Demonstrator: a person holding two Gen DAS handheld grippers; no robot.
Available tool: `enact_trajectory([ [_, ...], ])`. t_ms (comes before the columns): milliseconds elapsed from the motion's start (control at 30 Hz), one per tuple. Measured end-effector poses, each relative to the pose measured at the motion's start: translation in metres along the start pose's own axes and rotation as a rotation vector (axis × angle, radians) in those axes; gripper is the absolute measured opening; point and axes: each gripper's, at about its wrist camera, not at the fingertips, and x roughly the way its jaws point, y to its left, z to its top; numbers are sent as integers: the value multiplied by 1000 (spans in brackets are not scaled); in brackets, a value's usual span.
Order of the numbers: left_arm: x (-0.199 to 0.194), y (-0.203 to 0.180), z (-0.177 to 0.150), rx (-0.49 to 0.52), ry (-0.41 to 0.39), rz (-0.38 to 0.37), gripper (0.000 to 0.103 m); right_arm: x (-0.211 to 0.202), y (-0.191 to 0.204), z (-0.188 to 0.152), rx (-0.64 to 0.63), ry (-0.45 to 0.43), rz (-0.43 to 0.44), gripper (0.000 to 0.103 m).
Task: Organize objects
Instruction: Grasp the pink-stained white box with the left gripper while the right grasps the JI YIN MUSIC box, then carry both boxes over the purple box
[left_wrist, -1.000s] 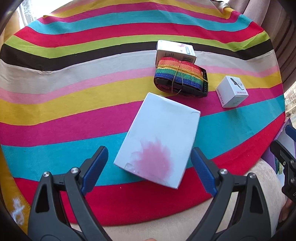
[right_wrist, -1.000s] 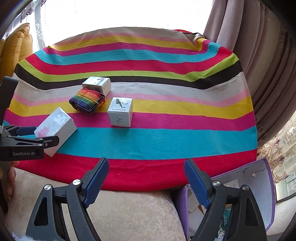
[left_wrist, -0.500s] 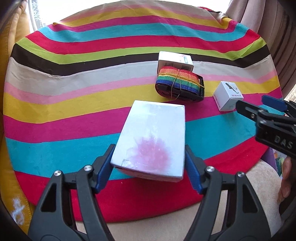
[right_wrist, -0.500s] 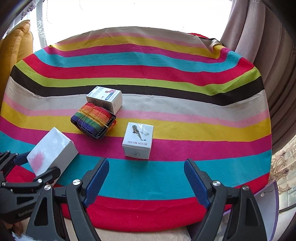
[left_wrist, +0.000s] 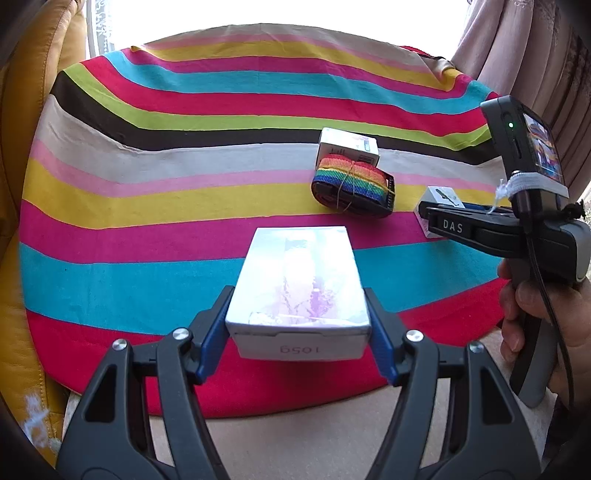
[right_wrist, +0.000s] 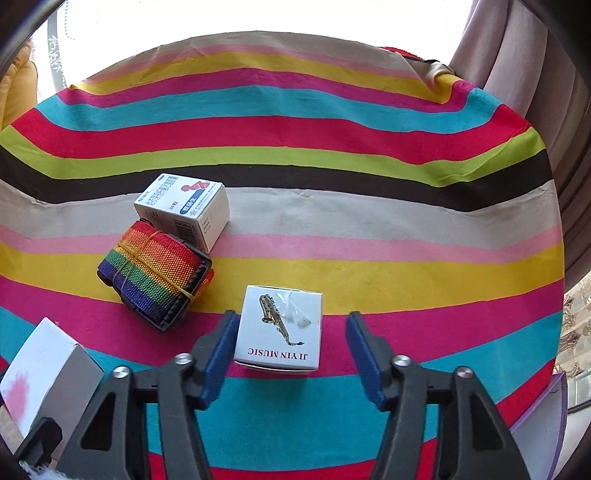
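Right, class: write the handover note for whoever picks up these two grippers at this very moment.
Left gripper: shut on the large white box, both pads against its sides, near the table's front edge.
Right gripper: open, straddling the small saxophone box; a gap shows on its right side.
Elsewhere: the rainbow strap bundle lies on the striped cloth, with the medicine box right behind it, seemingly touching.
Done: large box gripped.
Left: close on the saxophone box, then place both boxes; strap and medicine box untouched. Where things should go is not visible.
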Motion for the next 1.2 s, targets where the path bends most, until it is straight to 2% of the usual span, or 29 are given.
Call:
enact_trajectory([
  [333, -9, -2, -8, -12, -18, 1, 70, -20, -4, -9, 1, -51, -9, 42],
  [733, -26, -15, -24, -21, -42, 0, 70, -66, -8, -42, 1, -105, 4, 42],
  [1200, -37, -31, -37, -14, -51, -5, 70, -90, -19, -76, 16, -103, 20, 42],
])
